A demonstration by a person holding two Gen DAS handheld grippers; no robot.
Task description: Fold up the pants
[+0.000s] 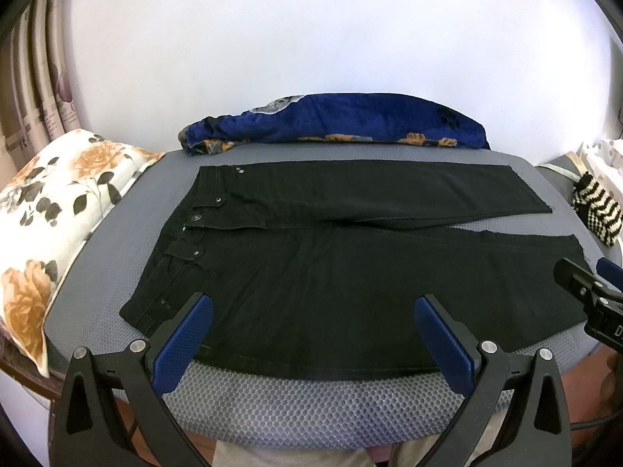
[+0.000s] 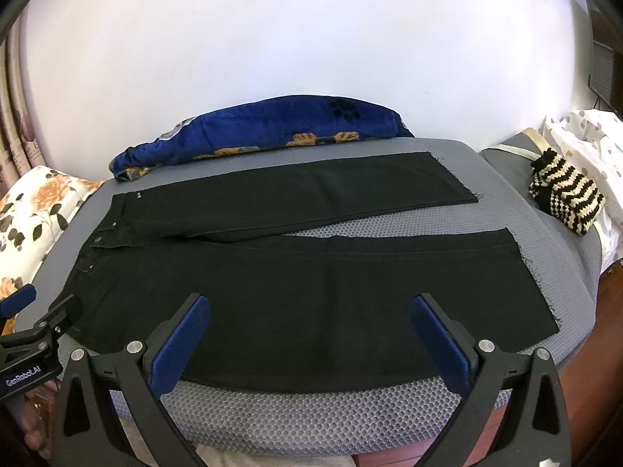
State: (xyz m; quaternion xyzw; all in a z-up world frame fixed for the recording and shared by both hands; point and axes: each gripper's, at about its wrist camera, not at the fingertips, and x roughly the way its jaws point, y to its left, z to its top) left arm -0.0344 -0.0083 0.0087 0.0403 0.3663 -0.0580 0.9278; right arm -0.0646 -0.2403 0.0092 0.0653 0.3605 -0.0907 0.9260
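Black pants (image 1: 350,264) lie flat on the grey mesh surface (image 1: 296,401), waistband to the left, both legs running right with a narrow gap between them. My left gripper (image 1: 311,303) is open above the near leg by the waist end, holding nothing. In the right wrist view the same pants (image 2: 311,292) spread out, and my right gripper (image 2: 309,303) is open over the near leg toward the hems. Each gripper shows at the edge of the other's view: the right gripper (image 1: 584,292) and the left gripper (image 2: 35,327).
A blue floral blanket (image 1: 342,124) is bunched along the far edge against the white wall. A floral pillow (image 1: 58,210) lies at the left, a striped knitted pouch (image 2: 564,198) at the right. Wooden edge (image 2: 607,311) at right; a person's hand (image 2: 31,424) shows at lower left.
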